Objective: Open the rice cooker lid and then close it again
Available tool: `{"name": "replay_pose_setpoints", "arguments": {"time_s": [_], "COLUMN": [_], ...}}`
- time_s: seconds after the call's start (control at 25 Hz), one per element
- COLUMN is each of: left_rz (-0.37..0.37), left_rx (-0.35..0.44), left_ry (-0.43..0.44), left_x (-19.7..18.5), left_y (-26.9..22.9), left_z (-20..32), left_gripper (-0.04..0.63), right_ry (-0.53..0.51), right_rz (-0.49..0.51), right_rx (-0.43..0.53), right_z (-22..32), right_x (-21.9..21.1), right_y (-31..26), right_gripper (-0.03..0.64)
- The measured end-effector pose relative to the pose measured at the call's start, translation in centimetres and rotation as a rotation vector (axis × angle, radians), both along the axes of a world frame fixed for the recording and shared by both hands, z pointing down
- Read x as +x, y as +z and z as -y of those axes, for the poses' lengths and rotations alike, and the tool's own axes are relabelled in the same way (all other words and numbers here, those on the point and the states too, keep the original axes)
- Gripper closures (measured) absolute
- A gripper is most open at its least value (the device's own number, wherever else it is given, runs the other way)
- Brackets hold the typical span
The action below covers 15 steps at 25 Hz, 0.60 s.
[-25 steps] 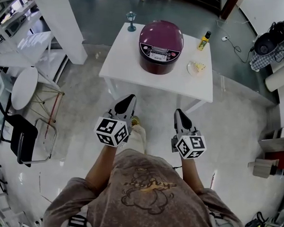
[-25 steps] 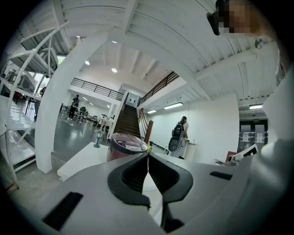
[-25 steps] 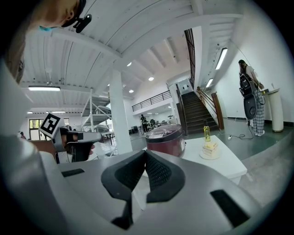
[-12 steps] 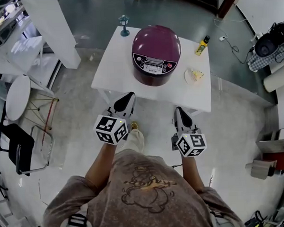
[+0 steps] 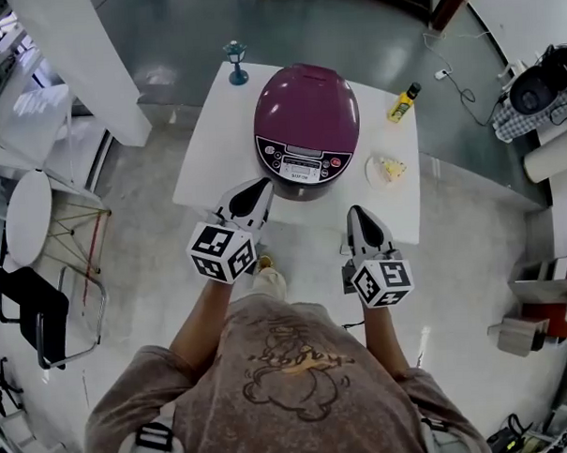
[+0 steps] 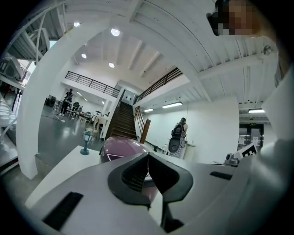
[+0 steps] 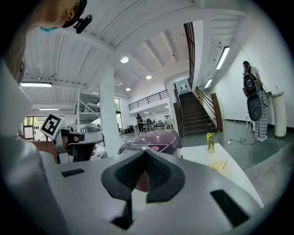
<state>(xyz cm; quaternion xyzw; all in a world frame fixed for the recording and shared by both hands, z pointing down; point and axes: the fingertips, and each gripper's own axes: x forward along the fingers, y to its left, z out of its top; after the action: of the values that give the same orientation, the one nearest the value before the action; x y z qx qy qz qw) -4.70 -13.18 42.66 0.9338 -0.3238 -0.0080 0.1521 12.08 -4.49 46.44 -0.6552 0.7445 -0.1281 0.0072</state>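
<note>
A purple rice cooker (image 5: 306,126) with its lid down stands on a white table (image 5: 210,154); its control panel faces me. My left gripper (image 5: 259,186) is shut and empty, its tip over the table's near edge just left of the cooker's front. My right gripper (image 5: 358,214) is also shut and empty, at the near edge right of the cooker. Neither touches the cooker. In the left gripper view the cooker (image 6: 120,148) rises just beyond the closed left gripper (image 6: 148,159). The right gripper view has the cooker (image 7: 154,139) ahead of the closed right gripper (image 7: 146,155).
A small teal goblet (image 5: 236,63) stands at the table's far left corner. A yellow bottle (image 5: 404,103) and a plate of food (image 5: 386,169) sit right of the cooker. A white pillar (image 5: 75,61) and a black chair (image 5: 38,302) are at the left.
The person has stepped up to the table. Both grippers, still shut, have moved forward from over the floor to the table's near edge by the cooker.
</note>
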Motion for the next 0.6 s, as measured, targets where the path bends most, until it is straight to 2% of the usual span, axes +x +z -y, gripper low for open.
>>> {"name": "replay_pose_setpoints", "arguments": {"time_s": [0.6], "left_rz": [0.001], "left_rx": [0.018], "left_ry": [0.084], "left_x": [3.9], "left_y": [-1.2], "left_z": [9.3], "left_gripper": [0.572], "right_ry": [0.067], "right_rz": [-0.017], "right_rx": [0.030], "right_z": [9.7], "right_x": [3.7], "right_y": [-1.7], "right_gripper": [0.614]}}
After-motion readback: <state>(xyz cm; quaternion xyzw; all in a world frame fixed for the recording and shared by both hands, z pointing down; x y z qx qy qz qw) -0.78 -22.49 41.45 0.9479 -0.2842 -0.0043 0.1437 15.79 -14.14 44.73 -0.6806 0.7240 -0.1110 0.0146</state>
